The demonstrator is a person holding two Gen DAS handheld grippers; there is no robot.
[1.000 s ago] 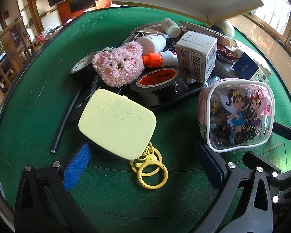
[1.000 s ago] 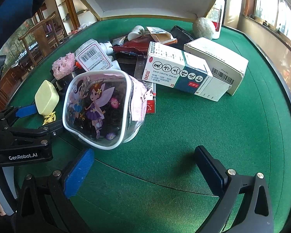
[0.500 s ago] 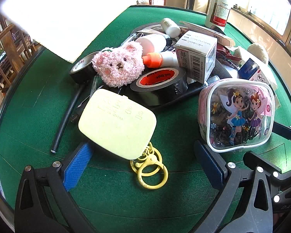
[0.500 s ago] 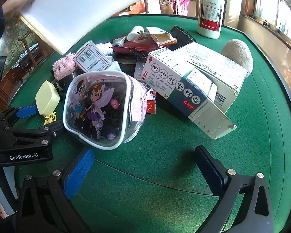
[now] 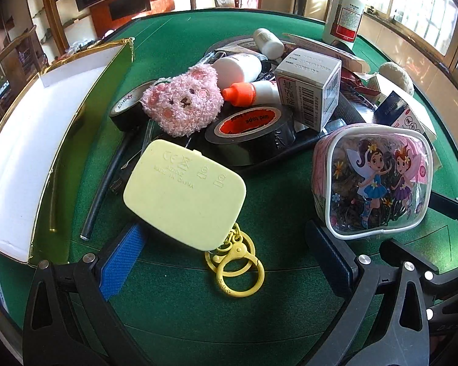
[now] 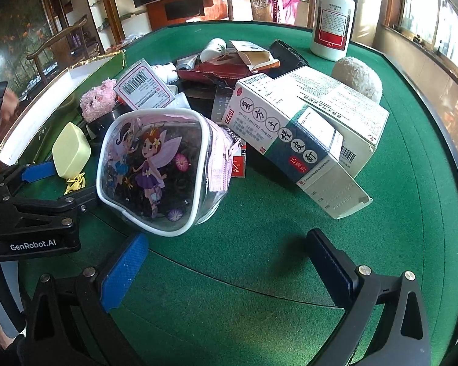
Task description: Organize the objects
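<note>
A heap of small objects lies on the green table (image 5: 290,207). A pale yellow case (image 5: 184,193) with a yellow key ring (image 5: 235,267) lies between the fingers of my open left gripper (image 5: 229,256). A clear fairy-print pouch (image 5: 372,180) stands by its right finger; it also shows in the right wrist view (image 6: 158,170). My right gripper (image 6: 229,262) is open and empty over bare felt, the pouch just beyond its left finger. A pink plush bear (image 5: 183,100) and black tape rolls (image 5: 253,132) lie behind the case.
A white open box with gold-green walls (image 5: 30,140) sits at the left. Medicine cartons (image 6: 293,140), small bottles (image 5: 238,67), a white liquor bottle (image 6: 332,21) and a beige fuzzy ball (image 6: 357,77) crowd the middle and back. A black rod (image 5: 107,183) lies left of the case.
The white box that was held above the table has come down and now rests on the table at the left. The cartons have shifted. Both grippers have stayed put.
</note>
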